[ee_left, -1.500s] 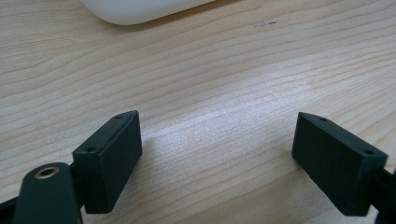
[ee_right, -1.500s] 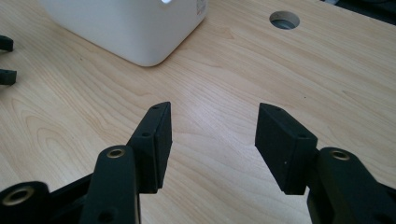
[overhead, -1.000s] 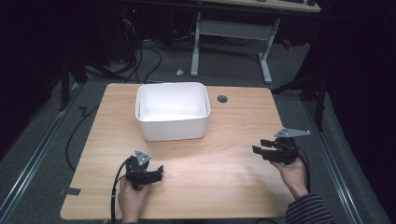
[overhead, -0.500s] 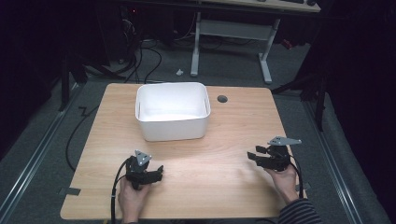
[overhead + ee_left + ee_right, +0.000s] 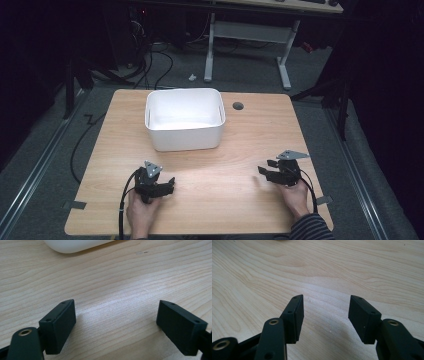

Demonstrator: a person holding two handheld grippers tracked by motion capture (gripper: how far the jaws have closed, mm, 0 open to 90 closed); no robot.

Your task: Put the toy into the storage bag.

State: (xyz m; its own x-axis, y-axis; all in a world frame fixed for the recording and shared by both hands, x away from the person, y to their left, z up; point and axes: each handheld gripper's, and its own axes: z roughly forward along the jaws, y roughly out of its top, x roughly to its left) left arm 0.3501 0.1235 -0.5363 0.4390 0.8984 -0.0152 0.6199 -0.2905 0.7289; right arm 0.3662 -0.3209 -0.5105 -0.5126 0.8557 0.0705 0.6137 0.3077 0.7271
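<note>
Tub is sitting toward the far edge of the table, a little left of the middle, open side up and showing nothing inside, probably placed there within reach of both hands. Left gripper is resting near the near edge, jaws spread wide with nothing between them, pointing along the wood with the tub beyond and to one side. Right gripper is lying near the near right corner, jaws also parted and holding nothing, well apart from the tub. Both hands appear to be idling.
</note>
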